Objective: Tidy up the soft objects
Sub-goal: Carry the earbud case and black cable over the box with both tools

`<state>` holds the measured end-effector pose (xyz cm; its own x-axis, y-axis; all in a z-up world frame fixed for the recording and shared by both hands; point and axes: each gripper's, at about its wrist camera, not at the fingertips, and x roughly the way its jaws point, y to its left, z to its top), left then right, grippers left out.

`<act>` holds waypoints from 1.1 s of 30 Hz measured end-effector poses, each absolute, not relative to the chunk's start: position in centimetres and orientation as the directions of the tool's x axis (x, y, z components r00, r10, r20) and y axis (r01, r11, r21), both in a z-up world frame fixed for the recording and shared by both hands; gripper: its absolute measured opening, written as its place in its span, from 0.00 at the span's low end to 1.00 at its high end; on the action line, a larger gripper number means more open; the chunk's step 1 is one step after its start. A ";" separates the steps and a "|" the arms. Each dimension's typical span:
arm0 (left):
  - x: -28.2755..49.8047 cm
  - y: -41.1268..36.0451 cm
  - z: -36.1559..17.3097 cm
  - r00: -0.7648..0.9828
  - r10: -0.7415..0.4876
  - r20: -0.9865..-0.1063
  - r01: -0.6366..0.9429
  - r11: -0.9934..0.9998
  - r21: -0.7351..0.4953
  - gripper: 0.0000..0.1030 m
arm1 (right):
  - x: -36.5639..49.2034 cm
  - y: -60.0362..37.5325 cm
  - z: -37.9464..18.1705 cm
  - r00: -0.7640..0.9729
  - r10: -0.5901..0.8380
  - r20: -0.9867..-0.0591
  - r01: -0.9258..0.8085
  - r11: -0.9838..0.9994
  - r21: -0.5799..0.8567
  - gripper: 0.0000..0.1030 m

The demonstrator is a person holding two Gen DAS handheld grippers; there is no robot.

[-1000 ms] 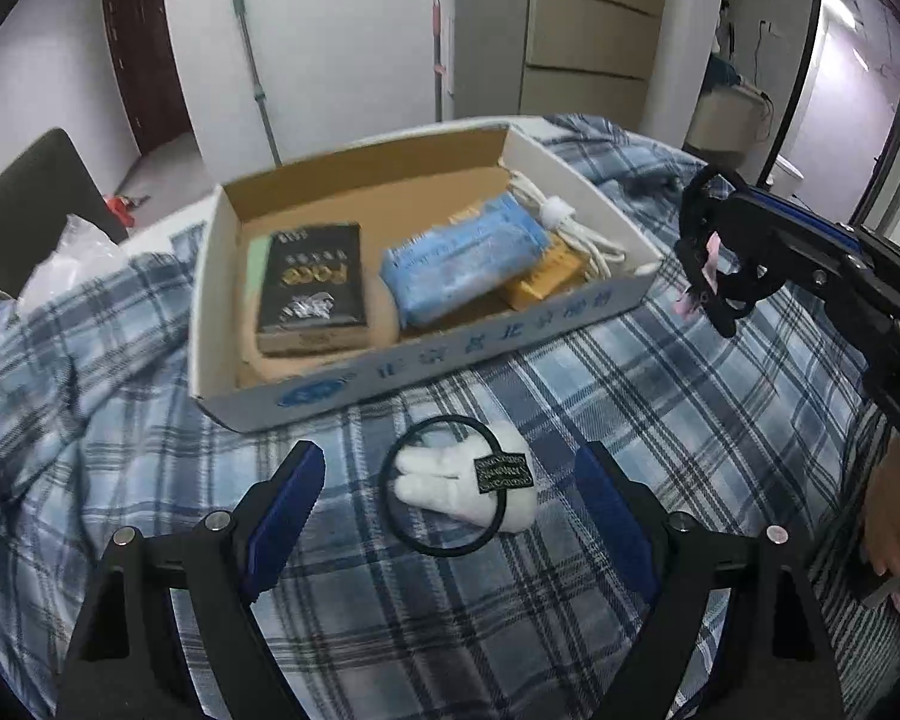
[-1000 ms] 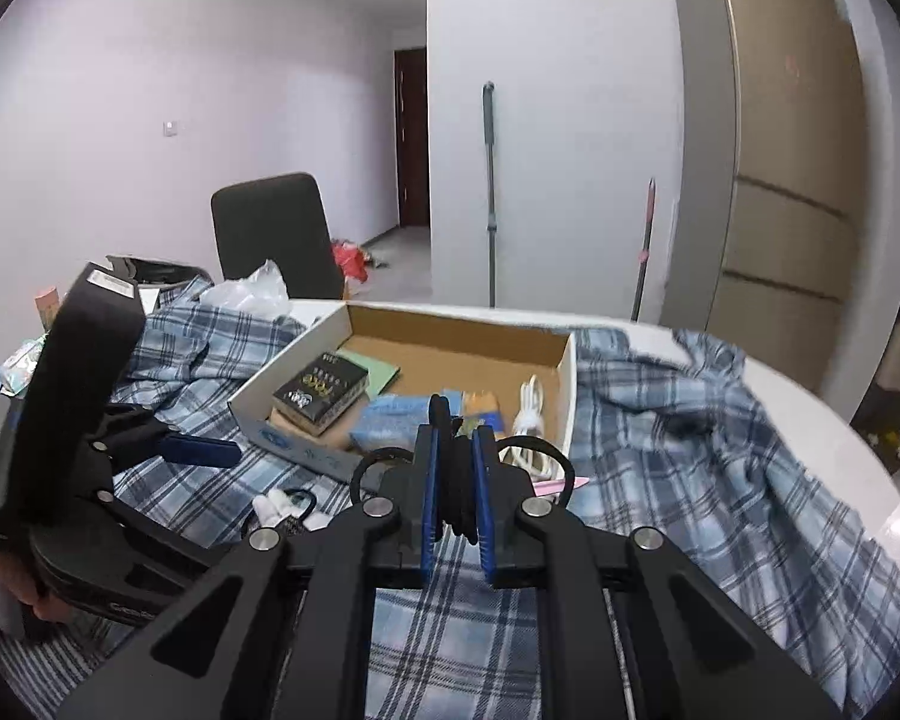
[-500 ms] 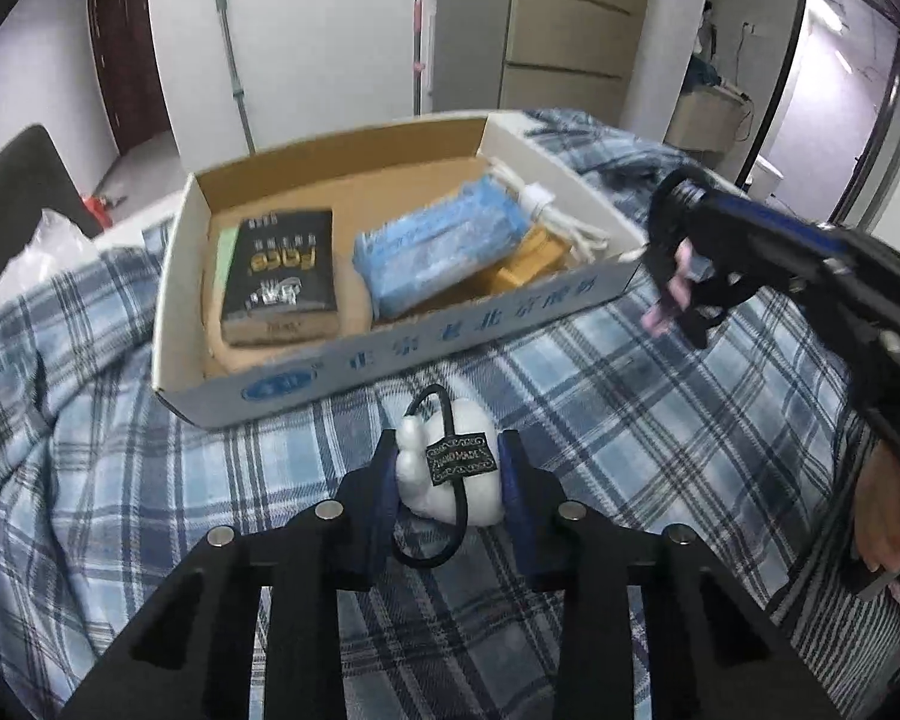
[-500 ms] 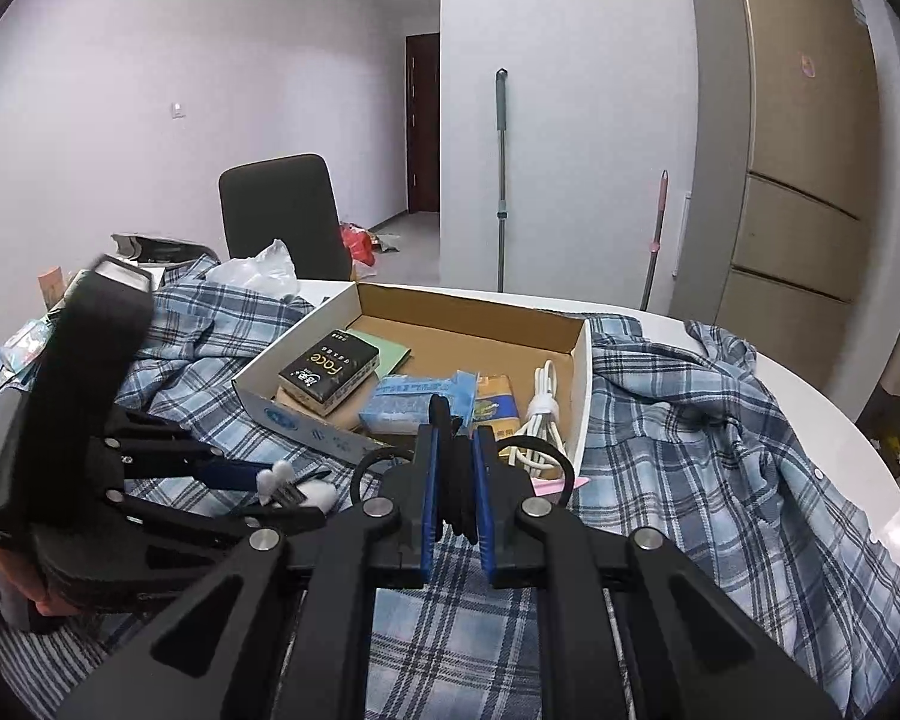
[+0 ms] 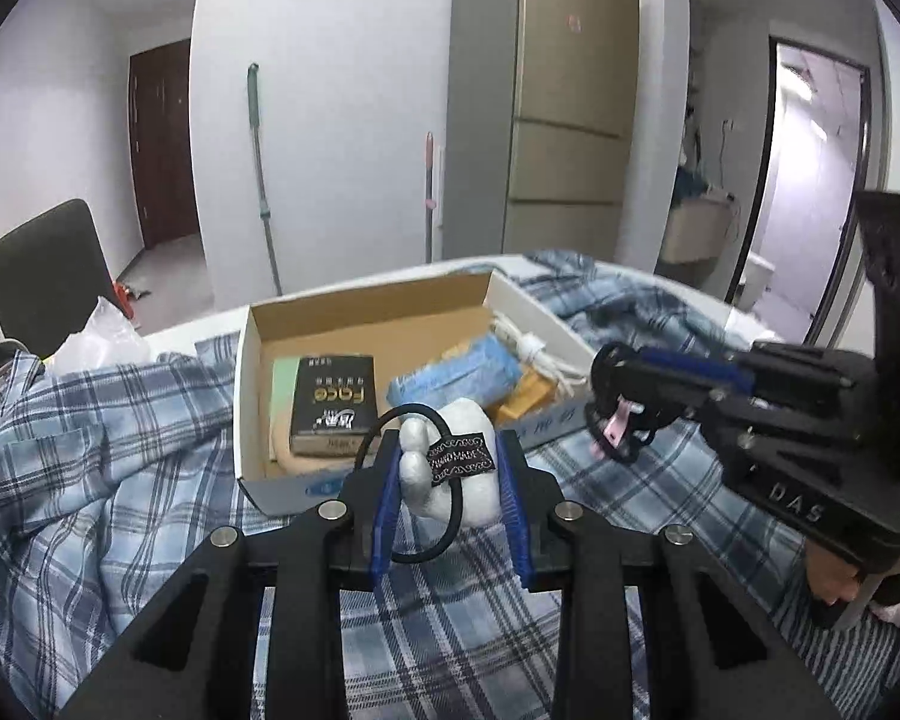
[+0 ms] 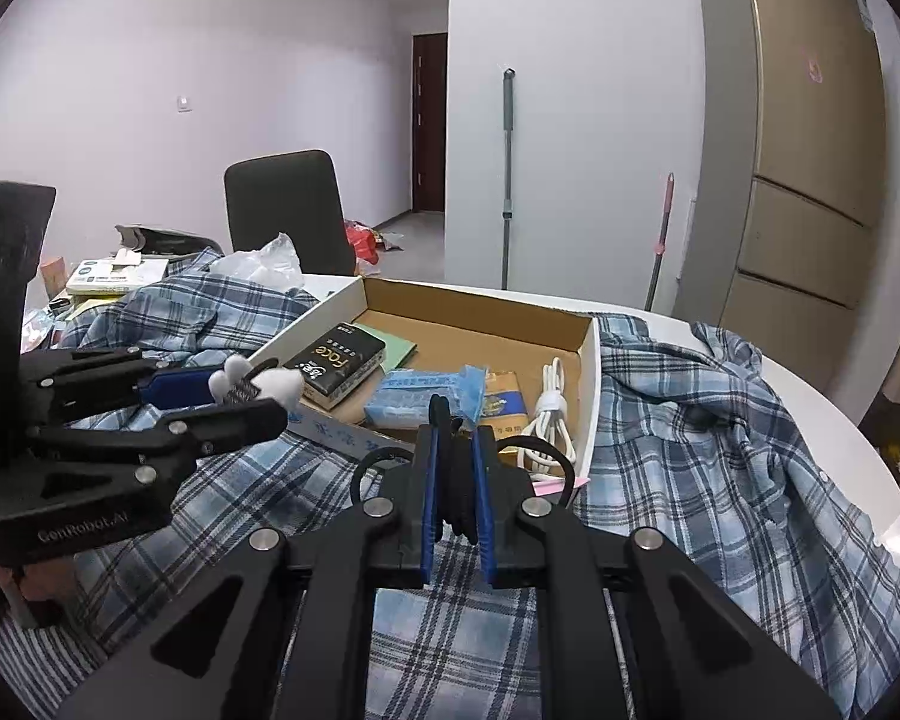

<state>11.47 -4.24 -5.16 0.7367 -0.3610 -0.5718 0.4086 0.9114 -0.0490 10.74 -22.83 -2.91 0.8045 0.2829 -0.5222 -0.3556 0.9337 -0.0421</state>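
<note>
My left gripper (image 5: 450, 468) is shut on a white plush hair tie (image 5: 468, 474) with a black elastic loop and a black label, held above the plaid cloth just in front of the cardboard box (image 5: 252, 420). It also shows in the right wrist view (image 6: 258, 384). My right gripper (image 6: 455, 474) is shut on black hair ties (image 6: 456, 480) with a pink tag, to the right of the box; it also shows in the left wrist view (image 5: 621, 426).
The box (image 6: 588, 396) holds a black "Face" packet (image 5: 333, 405), a blue pack (image 5: 456, 375), a yellow packet (image 6: 504, 408) and a white cable (image 6: 549, 414). A blue plaid shirt (image 6: 720, 450) covers the round table. A black chair (image 6: 285, 210) stands behind.
My left gripper closed on the white plush hair tie and lifted it off the cloth toward the box. My right gripper stayed shut on its black hair ties.
</note>
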 end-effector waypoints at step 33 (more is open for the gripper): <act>16.2 -4.2 5.3 0.881 -0.280 -0.380 0.278 0.959 -0.063 0.31 | 17.7 -21.5 5.2 0.886 0.262 -0.381 -0.321 0.942 -0.099 0.10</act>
